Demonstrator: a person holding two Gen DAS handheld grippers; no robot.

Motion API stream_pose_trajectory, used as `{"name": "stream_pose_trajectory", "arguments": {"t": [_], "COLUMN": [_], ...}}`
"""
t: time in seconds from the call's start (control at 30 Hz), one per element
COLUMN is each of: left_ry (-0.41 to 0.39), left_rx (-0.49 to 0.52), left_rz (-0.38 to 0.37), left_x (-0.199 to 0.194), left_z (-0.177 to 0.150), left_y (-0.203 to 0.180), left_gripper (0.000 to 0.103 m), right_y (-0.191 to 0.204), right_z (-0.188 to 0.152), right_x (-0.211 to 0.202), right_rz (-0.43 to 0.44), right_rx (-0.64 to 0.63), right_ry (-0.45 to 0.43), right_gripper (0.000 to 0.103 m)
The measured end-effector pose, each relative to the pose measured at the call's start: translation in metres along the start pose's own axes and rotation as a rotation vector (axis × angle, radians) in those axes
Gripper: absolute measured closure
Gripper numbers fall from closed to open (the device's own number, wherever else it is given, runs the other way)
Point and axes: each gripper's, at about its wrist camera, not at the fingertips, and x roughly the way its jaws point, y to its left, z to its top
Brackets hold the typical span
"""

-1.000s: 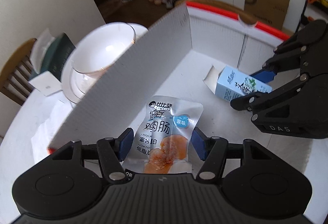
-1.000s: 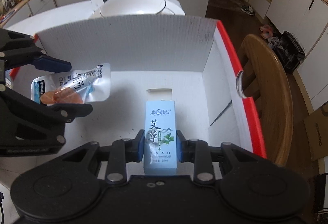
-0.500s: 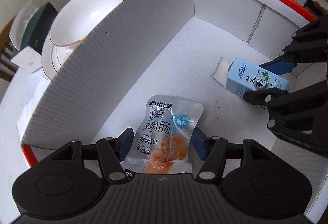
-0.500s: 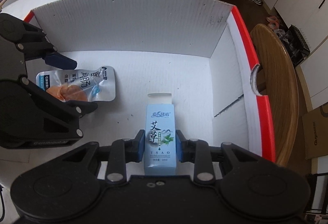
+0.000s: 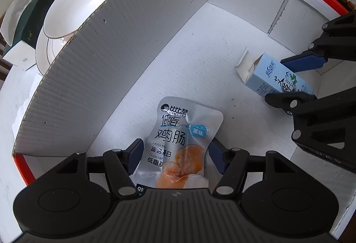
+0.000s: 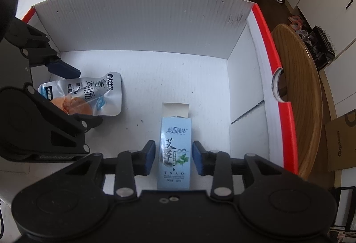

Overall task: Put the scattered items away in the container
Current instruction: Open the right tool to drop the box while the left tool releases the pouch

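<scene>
Readable stuff: the silver pouch [image 5: 183, 138] between the left jaws says 鸡肠 in big black characters, with a round blue badge reading 原味, plus "HIGH P…" and "LOW FAT" cut off beside 低脂. The pale blue carton [image 6: 175, 154] between the right jaws has 艾草 down its front and "TSAO" under that; the tiny line below is too small to read. The brown box [image 6: 342, 143] far right of the right jaws has lettering I can't make out.
</scene>
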Motion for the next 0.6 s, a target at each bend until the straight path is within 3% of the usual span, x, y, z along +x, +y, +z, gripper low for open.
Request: {"name": "stream_pose_trajectory", "arguments": {"t": [0.13, 0.6], "left_ry": [-0.021, -0.167], "left_rx": [-0.012, -0.069], "left_rz": [-0.004, -0.033], "left_x": [-0.004, -0.049], "left_z": [-0.006, -0.040], "left_y": [0.001, 0.004], "left_gripper": [0.039, 0.038], "right_y": [0.000, -0.012], "right_z": [-0.002, -0.009], "right_x": [-0.005, -0.049], "right_rz": [0.007, 0.047], "right_rx": [0.007, 0.038], "right_ry": [-0.018, -0.125], "right_gripper": [0.044, 0.039]}}
